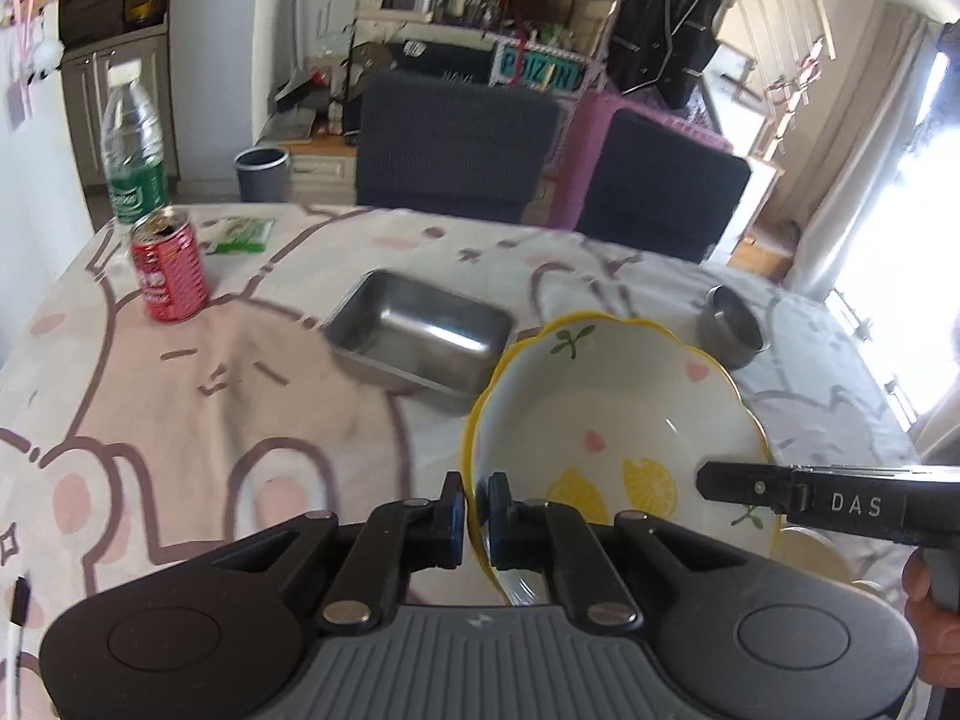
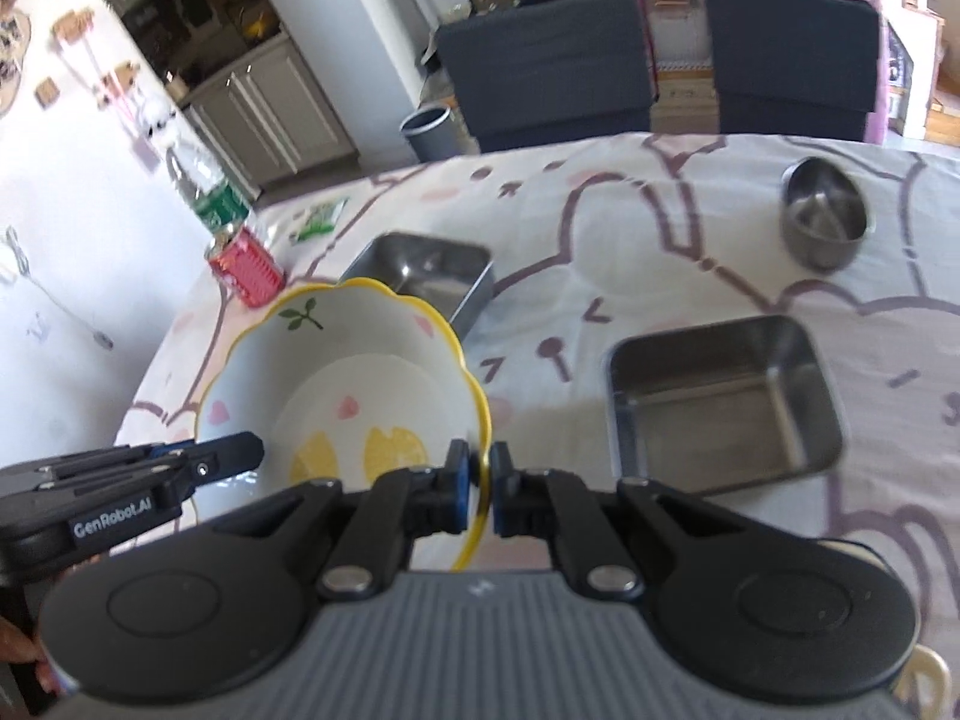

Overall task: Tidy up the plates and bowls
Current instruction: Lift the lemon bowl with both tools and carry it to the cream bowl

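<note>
A white ceramic bowl (image 1: 612, 420) with a yellow scalloped rim and lemon prints is held above the table by both grippers. My left gripper (image 1: 477, 519) is shut on its left rim. My right gripper (image 2: 480, 483) is shut on its right rim; its finger also shows in the left wrist view (image 1: 744, 486). The bowl shows in the right wrist view (image 2: 354, 372) too, with the left gripper's fingers (image 2: 222, 459) at its near left. A rectangular steel tray (image 1: 420, 330) lies beyond the bowl. A second steel tray (image 2: 720, 402) lies to the right. A small round steel bowl (image 2: 825, 213) stands far right.
A red can (image 1: 171, 273), a water bottle (image 1: 132, 150) and a green packet (image 1: 240, 234) stand at the table's far left. Two dark chairs (image 1: 456, 144) stand behind the table. A cream-coloured dish (image 1: 810, 546) sits under the right gripper. A pen (image 1: 18, 606) lies near left.
</note>
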A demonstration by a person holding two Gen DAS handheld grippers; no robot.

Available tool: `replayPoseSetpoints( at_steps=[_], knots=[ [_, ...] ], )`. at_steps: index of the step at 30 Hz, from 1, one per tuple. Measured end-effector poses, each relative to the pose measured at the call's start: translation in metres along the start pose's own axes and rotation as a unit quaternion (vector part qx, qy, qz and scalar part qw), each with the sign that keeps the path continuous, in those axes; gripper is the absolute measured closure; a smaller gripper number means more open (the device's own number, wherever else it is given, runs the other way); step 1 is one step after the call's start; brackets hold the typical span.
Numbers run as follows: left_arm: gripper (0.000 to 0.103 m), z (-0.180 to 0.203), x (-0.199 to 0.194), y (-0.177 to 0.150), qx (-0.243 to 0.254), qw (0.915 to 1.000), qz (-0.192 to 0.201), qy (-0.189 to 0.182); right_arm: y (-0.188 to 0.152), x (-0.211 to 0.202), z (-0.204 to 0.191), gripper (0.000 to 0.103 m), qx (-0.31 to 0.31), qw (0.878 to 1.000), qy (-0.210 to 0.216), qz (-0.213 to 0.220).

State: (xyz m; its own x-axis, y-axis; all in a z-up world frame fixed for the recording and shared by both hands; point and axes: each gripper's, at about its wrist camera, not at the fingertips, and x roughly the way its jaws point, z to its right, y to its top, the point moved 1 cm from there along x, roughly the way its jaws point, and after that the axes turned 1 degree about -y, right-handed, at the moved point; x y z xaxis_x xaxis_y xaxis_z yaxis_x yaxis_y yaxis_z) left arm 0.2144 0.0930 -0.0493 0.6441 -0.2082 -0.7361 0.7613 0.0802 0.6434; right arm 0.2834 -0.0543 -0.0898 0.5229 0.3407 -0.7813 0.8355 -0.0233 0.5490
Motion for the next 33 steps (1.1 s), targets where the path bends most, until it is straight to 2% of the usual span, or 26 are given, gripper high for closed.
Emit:
replayPoseSetpoints(
  at_steps=[6,16,24,33],
  knots=[
    [0.096,0.034,-0.014,-0.005,-0.002,0.9993,0.022,-0.031,-0.008,-0.038,0.03,0.095,0.019,1.0,0.0,0.024],
    [0.095,0.088,-0.009,-0.023,0.025,0.9962,0.005,-0.083,-0.031,-0.083,0.08,0.095,0.046,0.998,-0.022,0.031],
    [0.095,0.113,0.004,-0.043,0.036,0.993,-0.033,-0.107,-0.05,-0.101,0.109,0.095,0.054,0.997,-0.044,0.014],
    [0.095,0.127,0.025,-0.066,0.054,0.9895,-0.086,-0.103,-0.066,-0.097,0.118,0.095,0.044,0.996,-0.076,-0.032]
  ],
)
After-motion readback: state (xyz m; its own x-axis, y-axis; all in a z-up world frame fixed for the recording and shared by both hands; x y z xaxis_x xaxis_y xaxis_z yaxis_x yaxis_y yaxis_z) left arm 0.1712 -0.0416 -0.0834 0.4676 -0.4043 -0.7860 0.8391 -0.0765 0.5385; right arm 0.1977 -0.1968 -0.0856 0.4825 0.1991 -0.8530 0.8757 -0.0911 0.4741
